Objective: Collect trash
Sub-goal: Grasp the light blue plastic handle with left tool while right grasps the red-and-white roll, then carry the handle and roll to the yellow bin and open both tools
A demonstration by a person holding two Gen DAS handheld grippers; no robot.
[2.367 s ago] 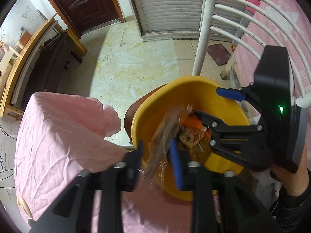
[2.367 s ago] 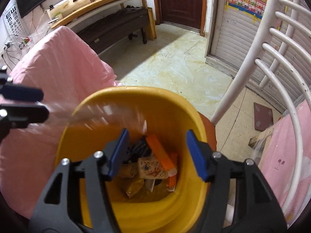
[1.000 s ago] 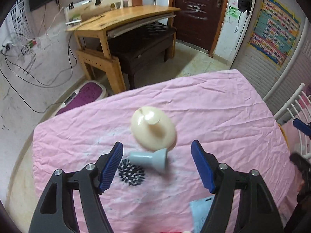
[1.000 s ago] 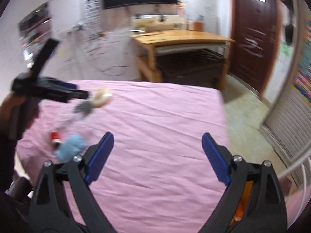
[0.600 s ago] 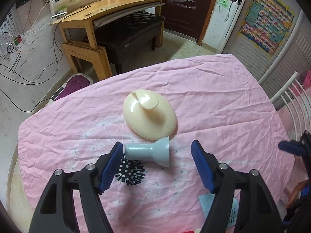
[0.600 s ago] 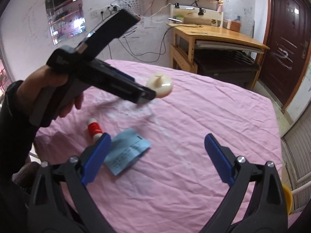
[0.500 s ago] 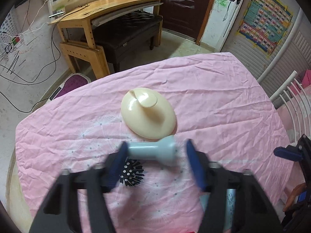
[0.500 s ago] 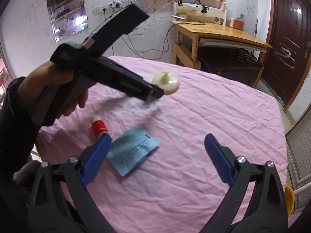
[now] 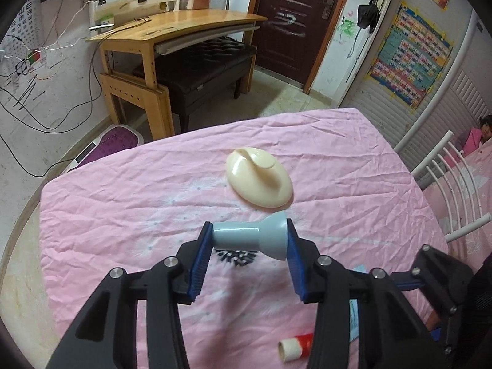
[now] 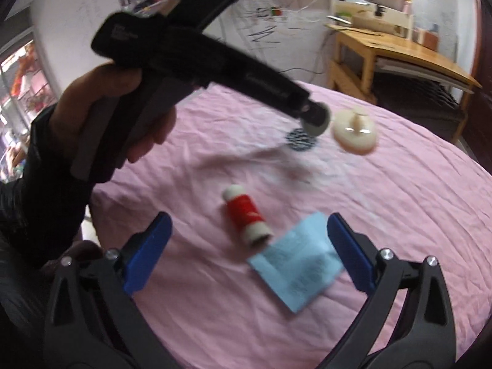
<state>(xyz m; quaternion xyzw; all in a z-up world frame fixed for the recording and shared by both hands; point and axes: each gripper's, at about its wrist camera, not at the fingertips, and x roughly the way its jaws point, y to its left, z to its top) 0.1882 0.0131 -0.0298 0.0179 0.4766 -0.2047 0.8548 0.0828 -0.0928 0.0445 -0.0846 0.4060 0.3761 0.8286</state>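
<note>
Grey funnel-shaped piece (image 9: 250, 237) was clamped endwise in the left hand-held gripper (image 9: 248, 256); right hand-held gripper (image 10: 247, 250), jaws apart, probably needed to close on the blue paper slip (image 10: 297, 261) next.

Wrinkly pink cloth (image 9: 129, 203) over the tabletop, glossy smooth cream plastic lid (image 9: 259, 181), matt grey-blue plastic handle (image 9: 250, 237), thin blue paper slip (image 10: 299, 266), varnished wood desk (image 9: 172, 27).
</note>
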